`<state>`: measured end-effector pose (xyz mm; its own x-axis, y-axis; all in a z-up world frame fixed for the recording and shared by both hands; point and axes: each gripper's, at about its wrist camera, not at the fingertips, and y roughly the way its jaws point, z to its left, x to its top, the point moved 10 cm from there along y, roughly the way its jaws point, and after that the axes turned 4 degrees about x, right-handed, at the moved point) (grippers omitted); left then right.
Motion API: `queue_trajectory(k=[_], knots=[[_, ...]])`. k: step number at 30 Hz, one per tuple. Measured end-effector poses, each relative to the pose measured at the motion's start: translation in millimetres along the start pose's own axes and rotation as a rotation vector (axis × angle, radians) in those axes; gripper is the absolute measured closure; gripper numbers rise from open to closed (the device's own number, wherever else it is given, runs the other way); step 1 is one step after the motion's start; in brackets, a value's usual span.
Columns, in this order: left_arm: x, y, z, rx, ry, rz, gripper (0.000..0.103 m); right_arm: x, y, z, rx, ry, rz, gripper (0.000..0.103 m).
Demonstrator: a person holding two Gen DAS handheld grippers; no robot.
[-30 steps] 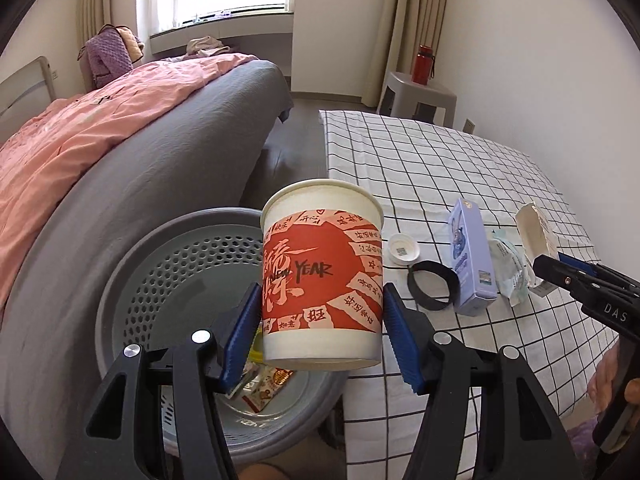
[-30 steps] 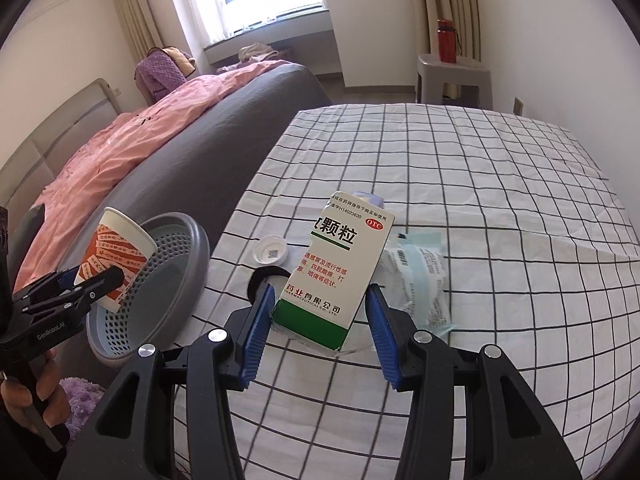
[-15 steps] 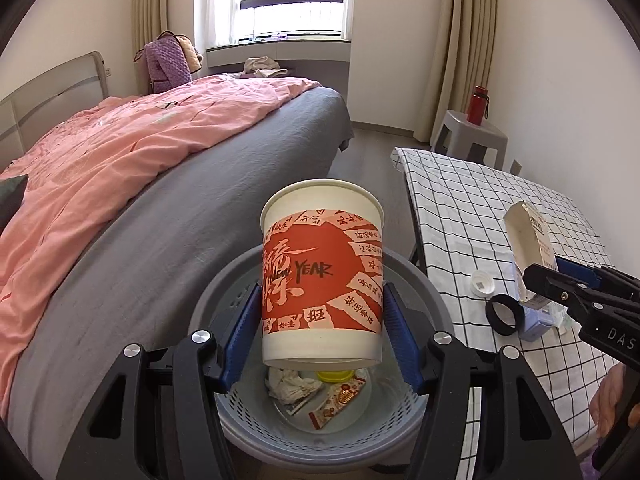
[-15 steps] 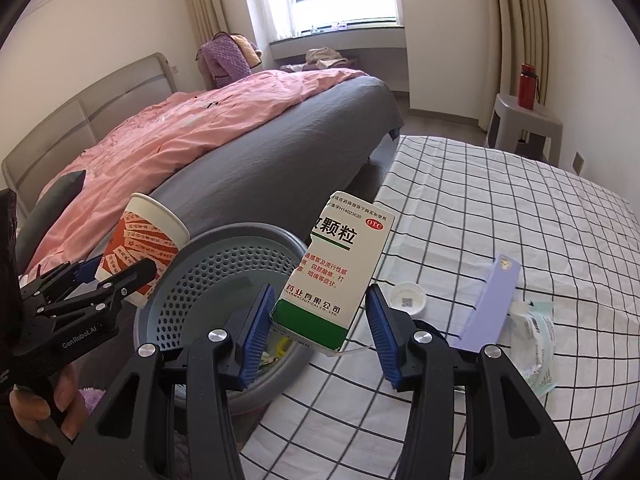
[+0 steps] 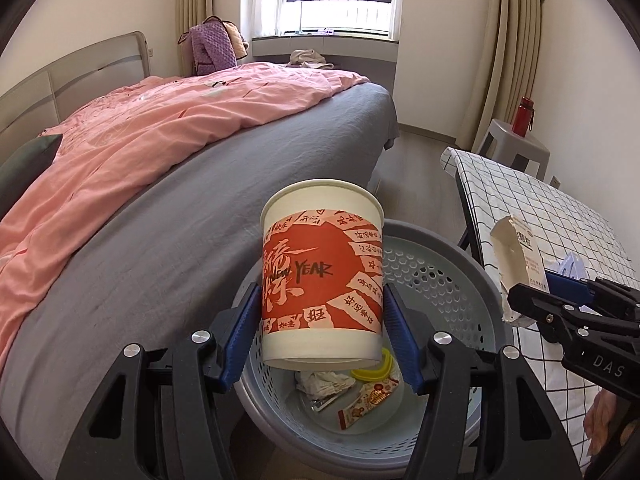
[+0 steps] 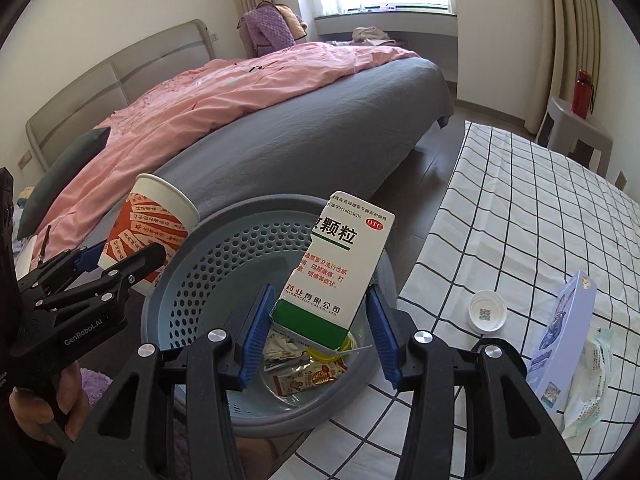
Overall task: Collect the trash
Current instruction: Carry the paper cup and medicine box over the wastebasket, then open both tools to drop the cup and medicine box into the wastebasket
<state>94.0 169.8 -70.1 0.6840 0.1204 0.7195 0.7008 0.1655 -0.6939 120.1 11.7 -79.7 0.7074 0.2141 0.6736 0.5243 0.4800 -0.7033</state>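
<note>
My left gripper (image 5: 322,332) is shut on a red and white paper cup (image 5: 322,280), held upright over the grey perforated waste basket (image 5: 440,276). The cup also shows in the right wrist view (image 6: 148,236). My right gripper (image 6: 318,336) is shut on a white and green medicine box (image 6: 340,264), held over the same basket (image 6: 224,248). The box also shows in the left wrist view (image 5: 516,264). Wrappers and crumpled paper (image 5: 360,392) lie at the basket's bottom.
A table with a checked cloth (image 6: 540,208) stands to the right, carrying a white cap (image 6: 487,312), a lilac box (image 6: 564,344) and a plastic packet (image 6: 592,376). A bed with a pink quilt (image 5: 140,140) lies to the left. A stool with a red bottle (image 5: 522,120) stands behind.
Both grippers have moved left from the table to above the basket, carrying the cup and the medicine box with them. Both jaws stay shut.
</note>
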Motion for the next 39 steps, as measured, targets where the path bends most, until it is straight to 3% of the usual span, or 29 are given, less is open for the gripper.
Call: queue_trajectory(k=[17,23,39], knots=[[-6,10,-1,0.021,0.021,0.026,0.044,-8,12,6,0.038,-0.019,0.015,0.053],[-6,7,4,0.055,0.017,0.014,0.028,-2,6,7,0.047,-0.008,-0.012,0.047],[-5,9,10,0.09,0.011,0.011,0.025,-5,6,3,0.034,0.002,-0.012,0.043]])
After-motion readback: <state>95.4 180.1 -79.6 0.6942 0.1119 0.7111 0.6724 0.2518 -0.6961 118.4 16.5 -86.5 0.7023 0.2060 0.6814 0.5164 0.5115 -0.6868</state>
